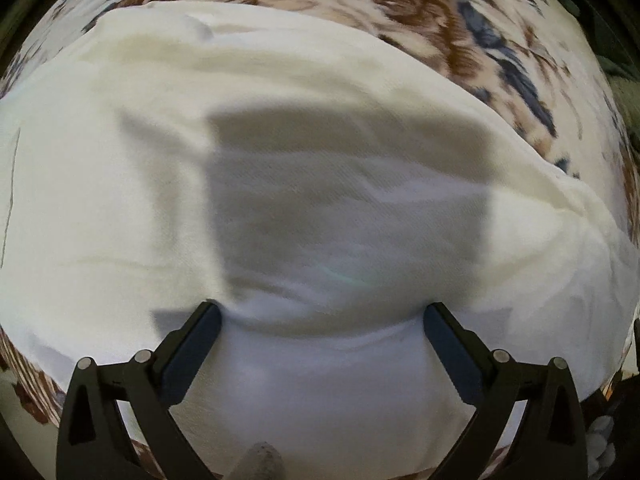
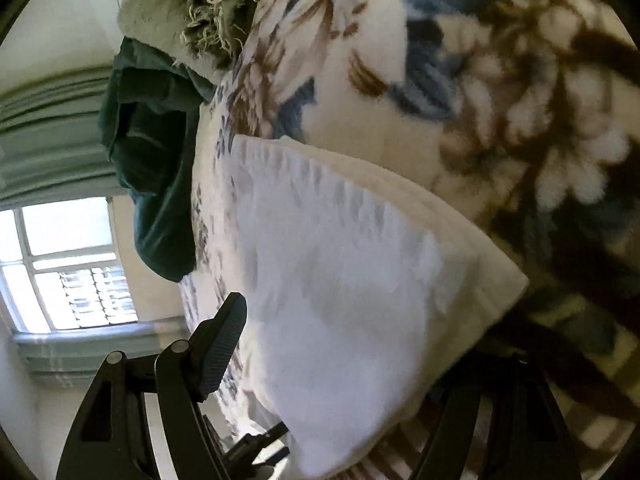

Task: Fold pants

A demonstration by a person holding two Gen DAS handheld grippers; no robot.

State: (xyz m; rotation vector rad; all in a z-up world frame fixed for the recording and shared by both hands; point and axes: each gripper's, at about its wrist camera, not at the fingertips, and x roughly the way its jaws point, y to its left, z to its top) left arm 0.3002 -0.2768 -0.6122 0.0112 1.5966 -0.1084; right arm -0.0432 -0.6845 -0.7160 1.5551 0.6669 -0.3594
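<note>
The white pants (image 1: 304, 168) lie spread across a floral blanket (image 1: 460, 44) and fill most of the left wrist view. My left gripper (image 1: 322, 320) is open, its two fingers pressed down on the cloth near the pants' near edge, which bulges between them. In the right wrist view the pants (image 2: 340, 280) show as a folded white stack with a gathered waistband edge. My right gripper (image 2: 344, 332) is open around this stack: the left finger (image 2: 224, 332) is beside it, and the right finger is hidden under the cloth.
The floral blanket (image 2: 460, 80) covers the bed. A dark green cloth (image 2: 156, 168) and a fringed grey-green towel (image 2: 180, 12) lie piled at the bed's far end. A window (image 2: 68, 264) and curtain (image 2: 48, 132) are beyond.
</note>
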